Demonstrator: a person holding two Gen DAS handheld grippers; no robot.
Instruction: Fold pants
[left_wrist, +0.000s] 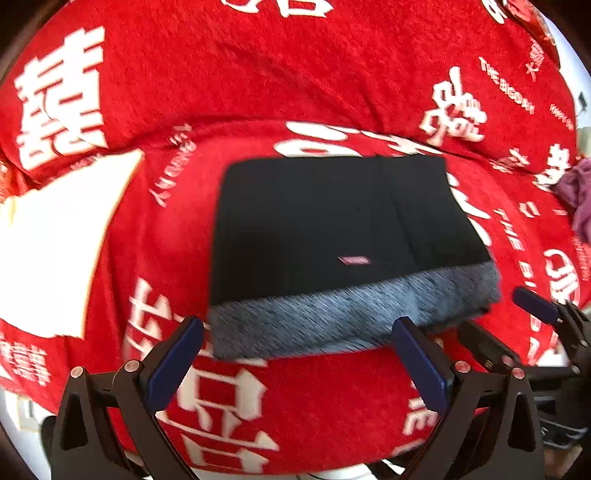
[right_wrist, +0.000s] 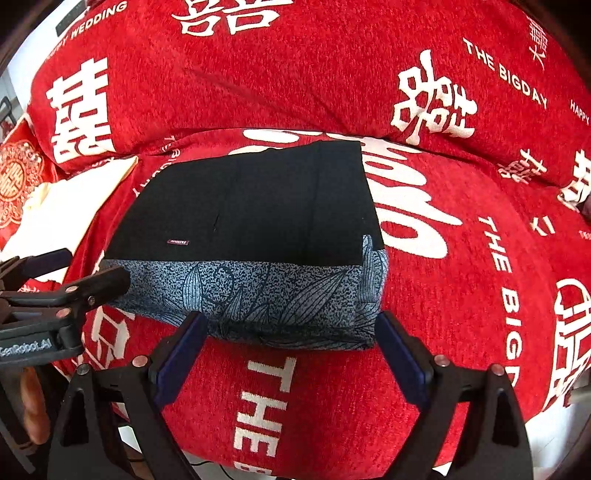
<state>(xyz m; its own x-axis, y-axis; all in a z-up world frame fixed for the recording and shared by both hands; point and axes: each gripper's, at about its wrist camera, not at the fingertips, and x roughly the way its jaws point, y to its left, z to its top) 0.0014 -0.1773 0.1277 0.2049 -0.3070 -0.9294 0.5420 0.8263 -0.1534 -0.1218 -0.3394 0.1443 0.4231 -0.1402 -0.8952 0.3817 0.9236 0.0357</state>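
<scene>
The pants (left_wrist: 314, 221) lie folded into a flat rectangle on the red seat of a sofa (left_wrist: 295, 406). They are black, with a grey leaf-patterned band (right_wrist: 258, 291) along the near edge and a small red label (right_wrist: 177, 242). My left gripper (left_wrist: 297, 328) hangs open just in front of the band's near edge, with nothing between its blue pads. Over the band's near right corner my right gripper (right_wrist: 290, 319) stands wide open and holds nothing. Each gripper shows in the other's view: the right one (left_wrist: 535, 306) at the right, the left one (right_wrist: 74, 277) at the left.
The sofa's red cover with white lettering runs up into a bulging backrest (right_wrist: 295, 74) behind the pants. A white cushion (left_wrist: 55, 240) lies left of the pants. A purple cloth (left_wrist: 576, 192) sits at the far right, and a red ornamented cushion (right_wrist: 14, 181) at the far left.
</scene>
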